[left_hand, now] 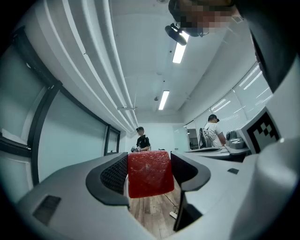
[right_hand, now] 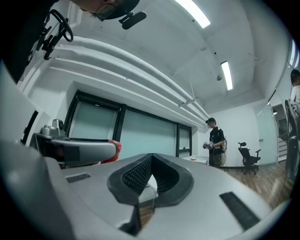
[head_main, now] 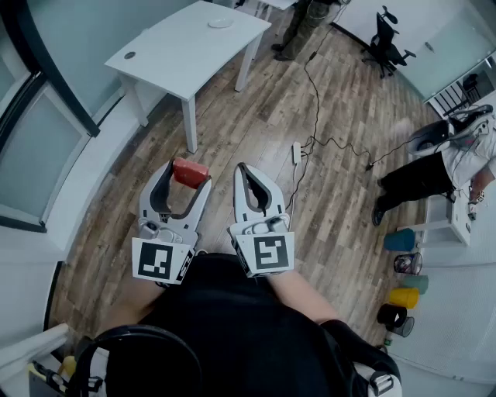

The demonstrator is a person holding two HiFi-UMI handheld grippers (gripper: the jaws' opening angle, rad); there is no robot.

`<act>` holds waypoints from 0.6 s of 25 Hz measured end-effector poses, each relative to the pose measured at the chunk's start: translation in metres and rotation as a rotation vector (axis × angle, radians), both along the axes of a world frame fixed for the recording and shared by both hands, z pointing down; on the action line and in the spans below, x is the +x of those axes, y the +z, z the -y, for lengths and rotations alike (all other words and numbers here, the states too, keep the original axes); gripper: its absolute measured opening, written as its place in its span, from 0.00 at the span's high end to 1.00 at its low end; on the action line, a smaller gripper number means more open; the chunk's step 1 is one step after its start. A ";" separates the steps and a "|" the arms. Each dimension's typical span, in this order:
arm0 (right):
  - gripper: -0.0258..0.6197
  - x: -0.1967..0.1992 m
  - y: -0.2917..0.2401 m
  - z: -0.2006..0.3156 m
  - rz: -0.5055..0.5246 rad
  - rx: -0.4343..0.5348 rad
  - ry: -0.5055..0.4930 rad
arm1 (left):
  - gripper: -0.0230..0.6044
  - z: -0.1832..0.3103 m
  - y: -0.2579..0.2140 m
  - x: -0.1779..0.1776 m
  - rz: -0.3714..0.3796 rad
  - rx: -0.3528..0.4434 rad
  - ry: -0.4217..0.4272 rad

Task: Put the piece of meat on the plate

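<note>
We hold both grippers out in front, above the wood floor [head_main: 256, 116]. The left gripper [head_main: 188, 175] is clamped on the piece of meat [head_main: 191, 170], w/ its jaws set wide. In the left gripper view the red slab fills the gap btwn the black pads, its lower edge hanging a bit below them and its broad face turned toward the camera. The meat is in the air, not resting on anything.

The right gripper [head_main: 244, 170] sits just beside the left one. Its jaws are closed together and nothing is btwn them; the right gripper view shows the ribbed pads meeting at the tip.

The white bench [head_main: 186, 54] stands ahead of us at the top left of the head view. The plate [head_main: 221, 23] lies near the bench's far right corner, well apart from the meat. The meat is short of the bench's near edge, close to its front leg [head_main: 190, 124] in the head view.

On the floor to the right we see a power strip [head_main: 297, 153] w/ a black cable [head_main: 316, 85]. Further off there's an office chair [head_main: 385, 43] and a person [head_main: 434, 170] at the right edge
</note>
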State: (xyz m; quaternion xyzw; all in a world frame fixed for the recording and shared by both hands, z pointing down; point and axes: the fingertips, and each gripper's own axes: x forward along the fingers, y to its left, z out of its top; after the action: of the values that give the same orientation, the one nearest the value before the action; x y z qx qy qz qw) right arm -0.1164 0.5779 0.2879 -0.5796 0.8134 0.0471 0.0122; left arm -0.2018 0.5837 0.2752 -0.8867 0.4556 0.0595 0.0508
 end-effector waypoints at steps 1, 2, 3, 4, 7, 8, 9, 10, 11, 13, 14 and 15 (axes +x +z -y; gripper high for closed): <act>0.96 -0.001 0.001 0.000 -0.001 -0.001 0.000 | 0.51 0.001 0.000 -0.001 0.000 0.000 0.000; 0.96 -0.002 0.001 0.001 -0.001 -0.001 0.000 | 0.50 0.002 0.000 -0.002 -0.001 0.000 0.000; 0.96 -0.002 0.001 0.002 -0.002 -0.001 0.000 | 0.50 0.003 0.000 -0.002 -0.001 -0.001 0.000; 0.96 -0.003 0.001 0.002 -0.002 0.001 0.001 | 0.50 0.003 0.000 -0.002 -0.001 -0.001 0.001; 0.96 -0.002 0.000 0.001 0.000 0.001 0.008 | 0.51 0.003 0.000 -0.001 0.001 -0.001 0.007; 0.96 0.000 0.001 0.000 0.000 -0.004 0.012 | 0.51 0.003 0.000 -0.001 0.000 -0.003 0.010; 0.96 0.001 0.003 0.000 -0.001 -0.013 0.018 | 0.51 0.004 0.001 0.000 0.000 -0.006 0.013; 0.96 0.004 0.005 0.000 -0.004 -0.023 0.024 | 0.50 0.005 0.002 0.002 0.000 -0.009 0.015; 0.96 0.007 0.007 0.001 -0.004 -0.031 0.029 | 0.50 0.006 0.002 0.004 0.002 -0.012 0.017; 0.96 0.010 0.008 0.004 0.009 -0.032 0.027 | 0.50 0.010 0.004 0.008 0.006 -0.021 0.020; 0.96 0.012 0.010 0.006 0.020 -0.035 0.027 | 0.51 0.013 0.005 0.010 0.008 -0.025 0.021; 0.96 0.015 0.012 0.009 0.030 -0.045 0.028 | 0.51 0.016 0.008 0.012 0.010 -0.030 0.021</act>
State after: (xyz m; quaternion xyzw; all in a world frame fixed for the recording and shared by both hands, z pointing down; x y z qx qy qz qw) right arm -0.1011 0.5685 0.3003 -0.5918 0.8058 0.0204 0.0109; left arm -0.1896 0.5674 0.2828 -0.8924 0.4469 0.0488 0.0390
